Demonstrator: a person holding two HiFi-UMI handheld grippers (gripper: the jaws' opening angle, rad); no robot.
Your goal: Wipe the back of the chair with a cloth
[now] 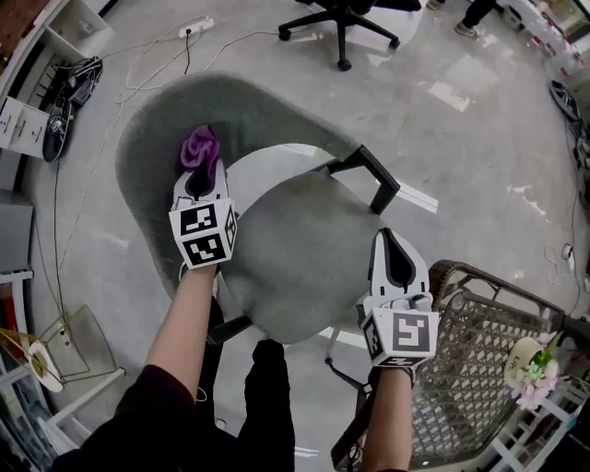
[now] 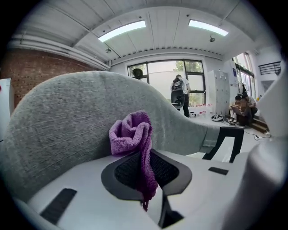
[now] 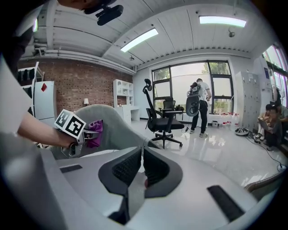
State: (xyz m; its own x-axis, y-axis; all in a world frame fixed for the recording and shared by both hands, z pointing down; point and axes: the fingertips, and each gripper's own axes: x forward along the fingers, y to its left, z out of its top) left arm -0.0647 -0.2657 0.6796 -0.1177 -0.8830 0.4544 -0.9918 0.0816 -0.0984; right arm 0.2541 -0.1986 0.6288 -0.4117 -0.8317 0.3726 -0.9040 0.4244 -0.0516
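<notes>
Black office chair (image 1: 343, 23), perhaps wicker seat (image 1: 472, 343)

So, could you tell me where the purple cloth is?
The purple cloth is left of centre in the head view, clamped in the left tongs by the grey chair's backrest.

1. The cloth (image 1: 199, 147) is resting against the chair back (image 1: 152, 157), at ten o'clock from the seat (image 1: 295, 253).
2. The right gripper (image 1: 393, 240) is hovering at the seat's four o'clock edge.
3. An office chair (image 1: 343, 20) is standing at twelve o'clock.

Glossy grey floor (image 1: 479, 166), brick wall (image 3: 83, 85)
</notes>
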